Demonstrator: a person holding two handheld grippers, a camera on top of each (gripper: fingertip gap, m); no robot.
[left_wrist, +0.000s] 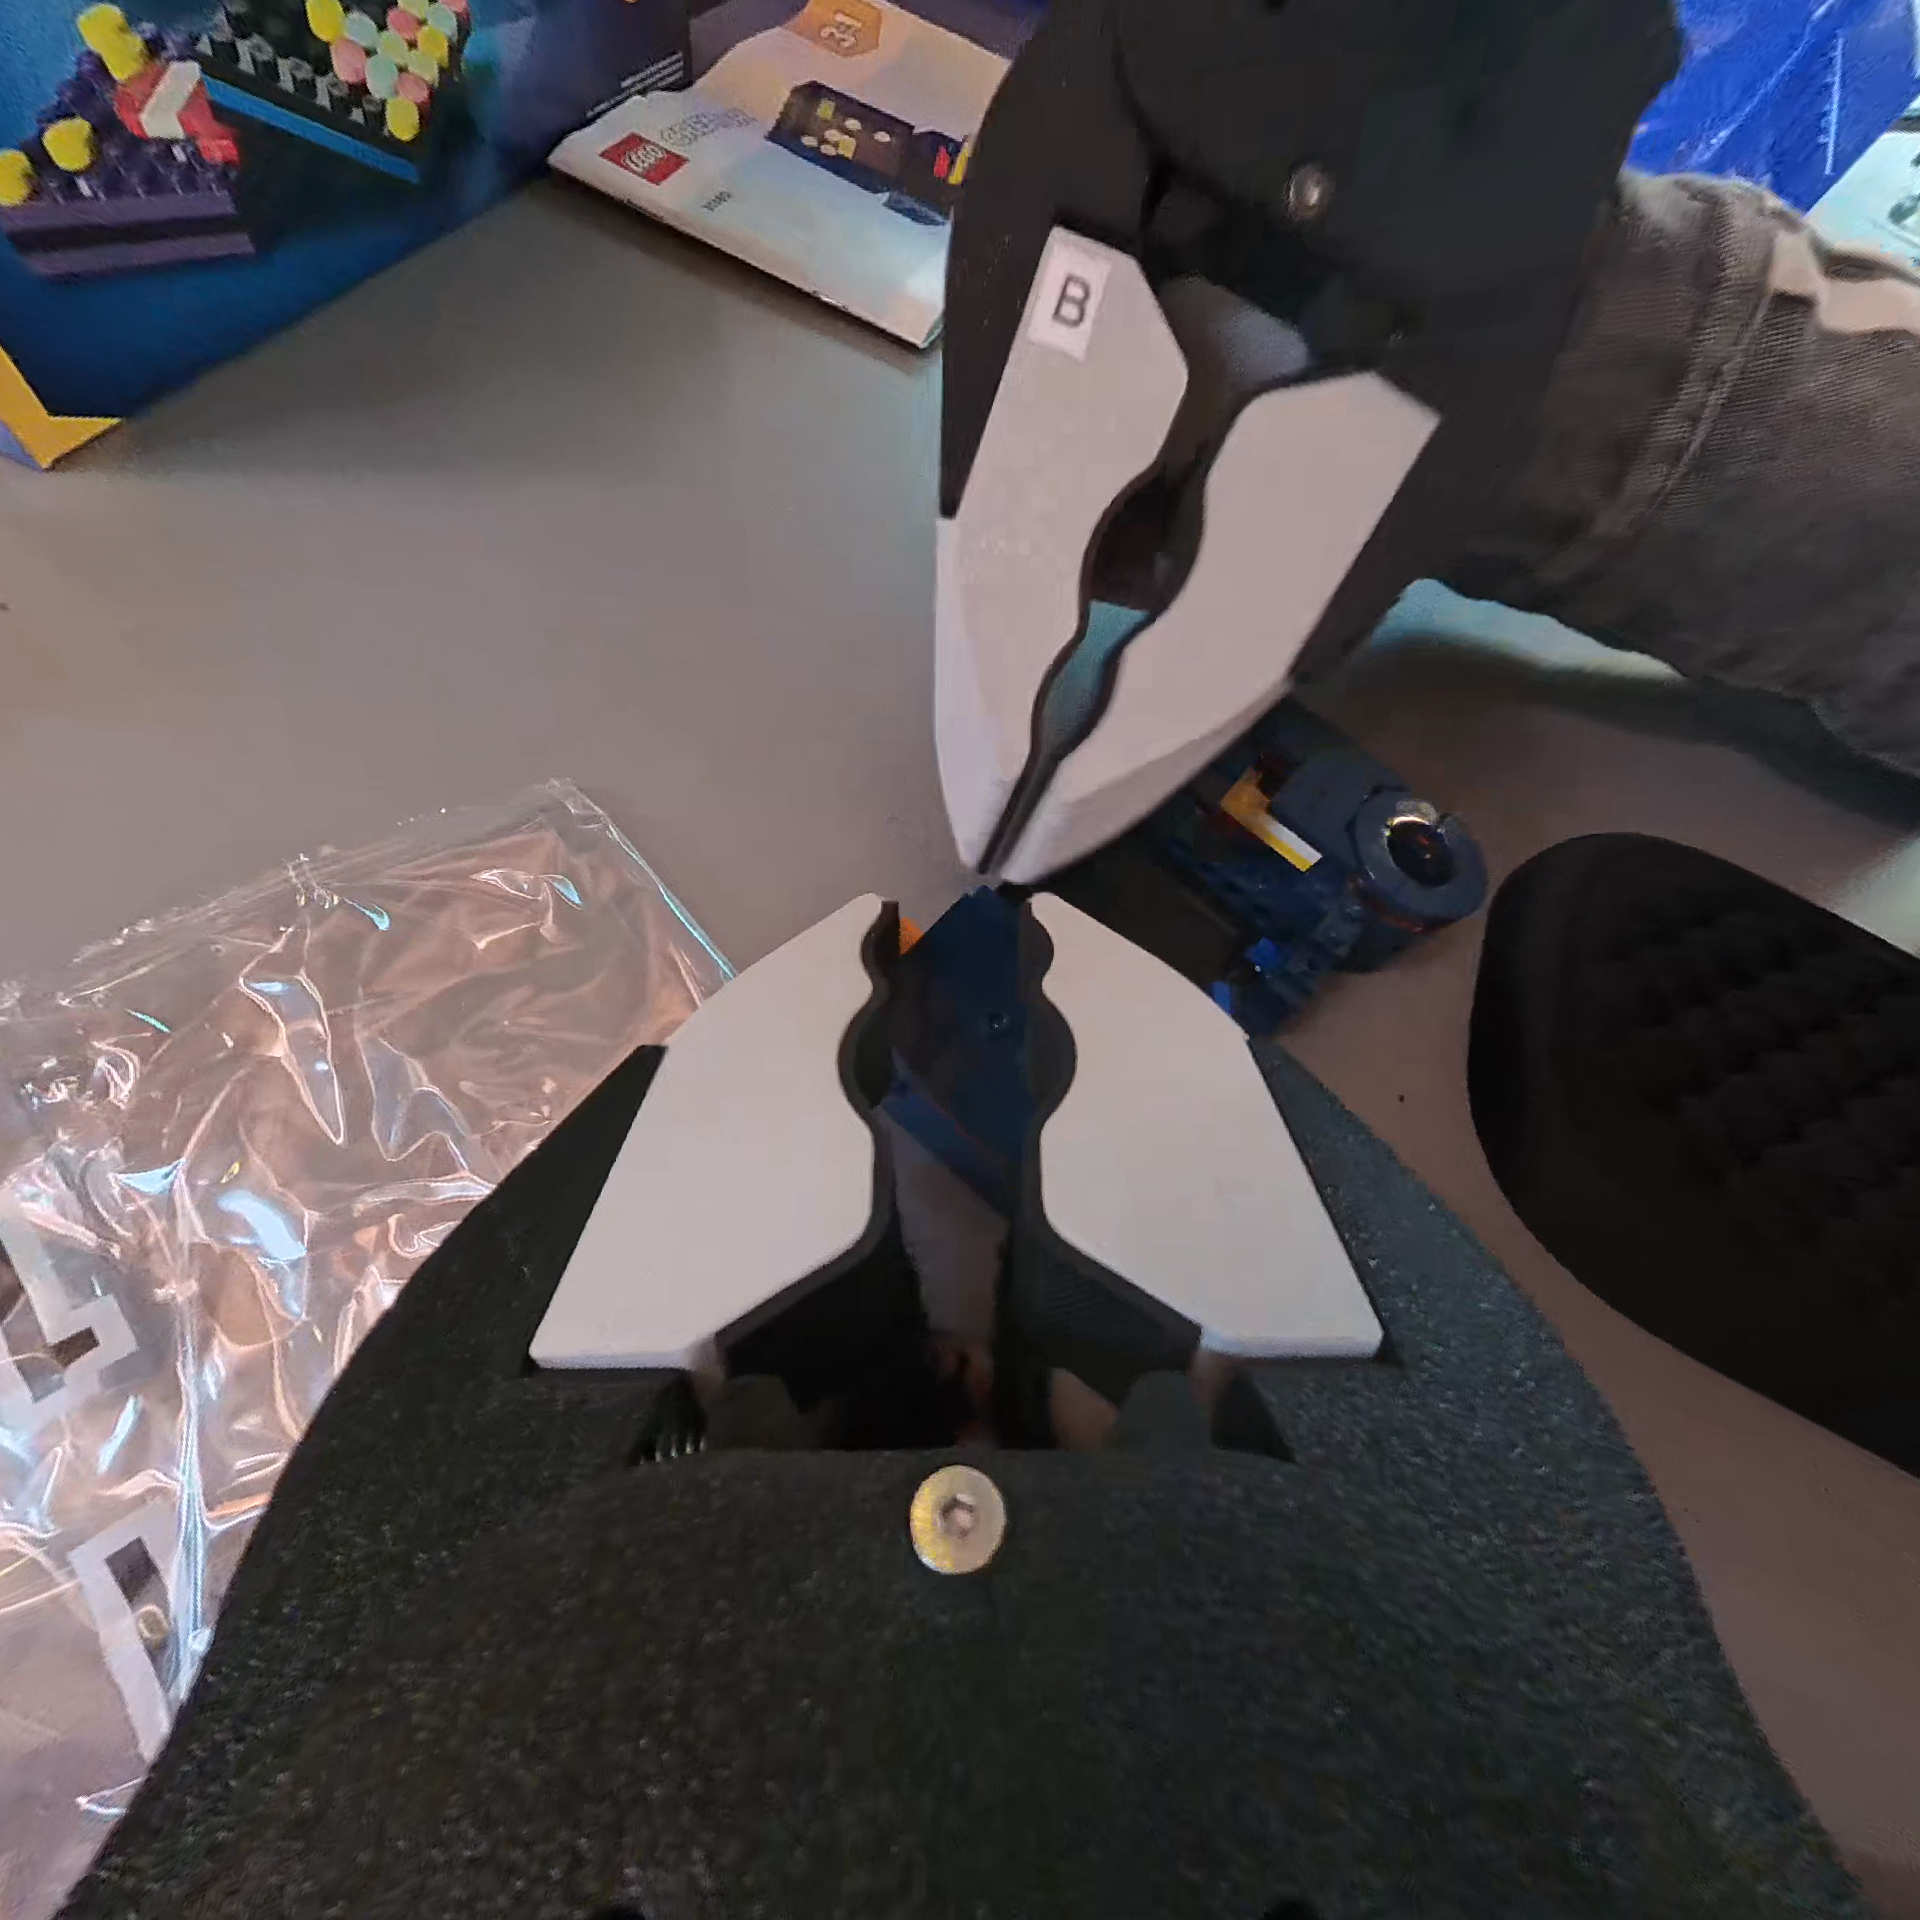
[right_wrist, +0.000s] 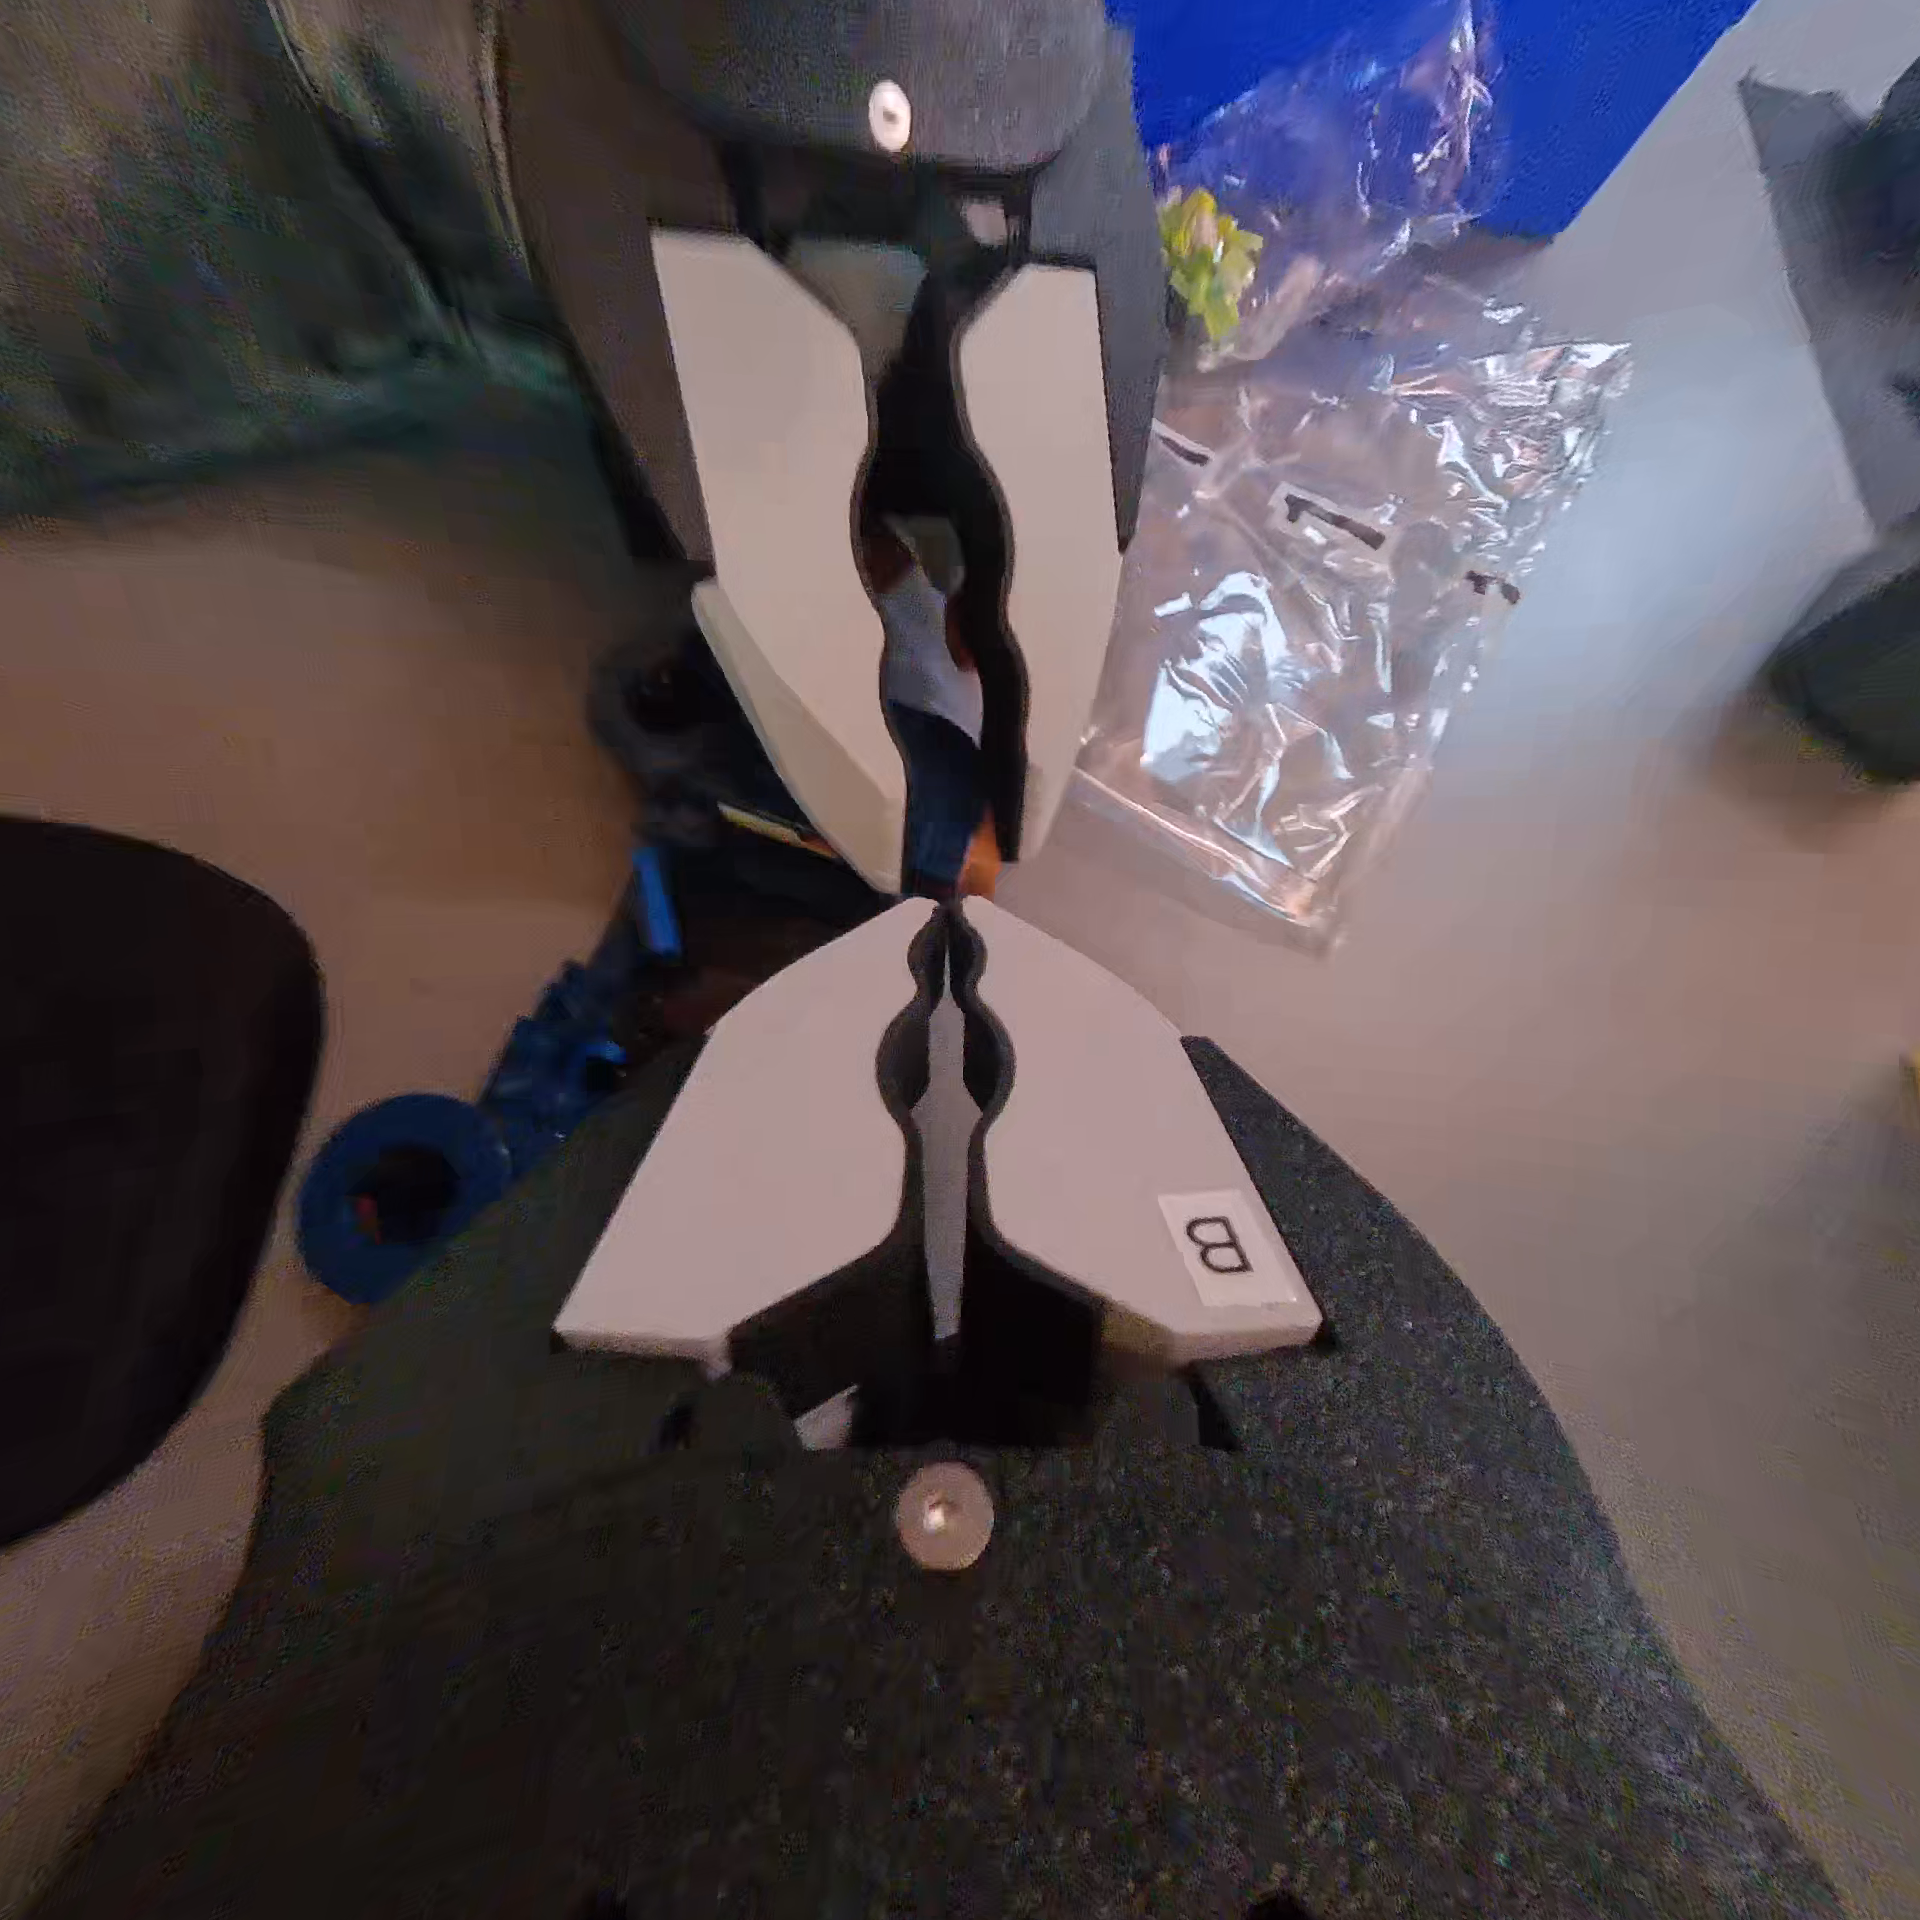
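My left gripper (left_wrist: 961, 914) is shut on a dark blue brick piece (left_wrist: 977, 997) with a small orange part (left_wrist: 907, 935) at its left side. Both pads press on the piece, which sticks up to the fingertips. My right gripper (left_wrist: 997, 868) comes down from above with its jaws together, and its tips meet the top corner of the blue piece. In the right wrist view my right gripper (right_wrist: 948, 914) is shut with nothing visible between the pads. Straight ahead, the left gripper (right_wrist: 951, 862) holds the blue piece (right_wrist: 940, 800).
A dark blue brick model (left_wrist: 1299, 894) with a round blue part (left_wrist: 1413, 852) lies on the grey table just behind the grippers. A clear plastic bag (left_wrist: 312, 1039) lies at the left. A booklet (left_wrist: 790, 156) and a set box (left_wrist: 208, 208) are farther back. A black object (left_wrist: 1714, 1091) is at the right. My two grippers' fingertips are within a few centimetres of each other.
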